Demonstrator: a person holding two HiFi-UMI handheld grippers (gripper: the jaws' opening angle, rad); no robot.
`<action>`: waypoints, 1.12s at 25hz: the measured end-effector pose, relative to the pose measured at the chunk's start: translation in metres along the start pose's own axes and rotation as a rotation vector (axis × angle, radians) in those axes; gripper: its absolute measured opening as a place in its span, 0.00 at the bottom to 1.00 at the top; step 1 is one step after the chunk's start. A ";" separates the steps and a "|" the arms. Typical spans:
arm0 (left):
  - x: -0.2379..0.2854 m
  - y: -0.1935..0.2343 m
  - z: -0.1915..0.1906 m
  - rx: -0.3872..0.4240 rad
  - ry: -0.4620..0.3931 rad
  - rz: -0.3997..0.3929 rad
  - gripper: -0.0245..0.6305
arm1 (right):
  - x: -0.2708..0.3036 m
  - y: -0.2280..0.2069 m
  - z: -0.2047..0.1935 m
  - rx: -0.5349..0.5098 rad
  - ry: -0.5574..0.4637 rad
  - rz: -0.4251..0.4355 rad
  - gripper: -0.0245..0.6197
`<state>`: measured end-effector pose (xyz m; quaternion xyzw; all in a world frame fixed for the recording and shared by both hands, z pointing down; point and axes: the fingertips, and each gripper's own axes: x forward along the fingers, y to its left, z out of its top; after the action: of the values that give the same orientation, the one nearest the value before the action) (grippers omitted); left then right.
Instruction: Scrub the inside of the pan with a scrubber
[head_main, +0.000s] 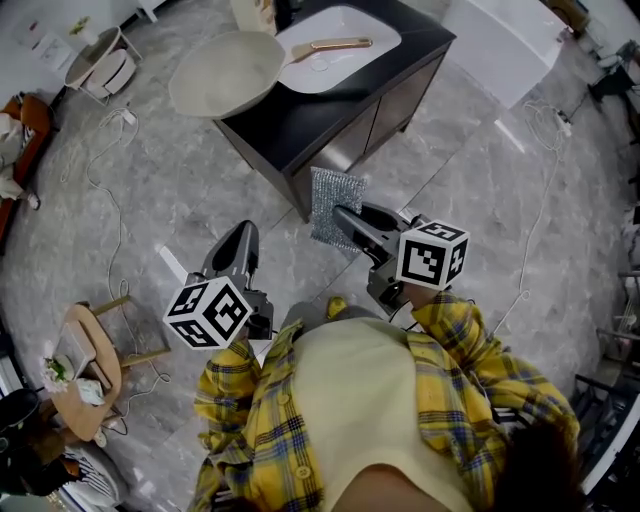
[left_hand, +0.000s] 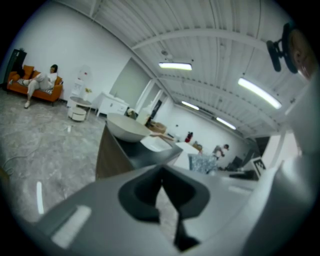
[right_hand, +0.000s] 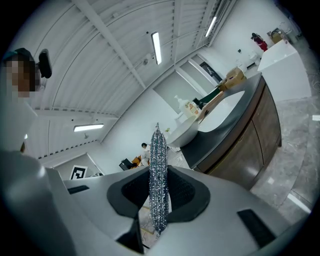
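A cream pan (head_main: 225, 72) with a wooden handle (head_main: 330, 45) rests on the dark counter (head_main: 300, 110), its bowl overhanging the counter's left end. The pan (left_hand: 127, 129) also shows far ahead in the left gripper view, and beside the sink as pan (right_hand: 185, 131) in the right gripper view. My right gripper (head_main: 345, 222) is shut on a silver mesh scrubber (head_main: 335, 208), held in front of the cabinet and short of the pan; the scrubber (right_hand: 158, 180) stands edge-on between its jaws. My left gripper (head_main: 240, 240) is shut and empty, low over the floor.
A white sink basin (head_main: 340, 45) is set in the counter behind the pan. A white box (head_main: 510, 45) stands to the right. Cables (head_main: 100, 170) lie on the grey floor. A wooden stool (head_main: 90, 365) is at lower left. A person sits on an orange sofa (left_hand: 35, 85).
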<state>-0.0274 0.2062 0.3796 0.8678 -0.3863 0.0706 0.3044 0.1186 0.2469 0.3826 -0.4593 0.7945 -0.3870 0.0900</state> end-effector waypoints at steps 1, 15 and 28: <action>0.001 0.000 0.000 0.000 0.002 0.003 0.05 | 0.001 0.000 0.001 0.003 0.001 0.002 0.16; 0.031 0.027 0.039 -0.021 -0.039 -0.017 0.05 | 0.043 -0.001 0.016 -0.015 0.012 0.030 0.16; 0.089 0.079 0.084 0.001 0.030 -0.059 0.05 | 0.120 -0.012 0.059 -0.012 0.007 -0.003 0.16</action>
<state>-0.0320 0.0611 0.3814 0.8778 -0.3559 0.0749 0.3117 0.0884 0.1161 0.3763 -0.4596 0.7964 -0.3839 0.0842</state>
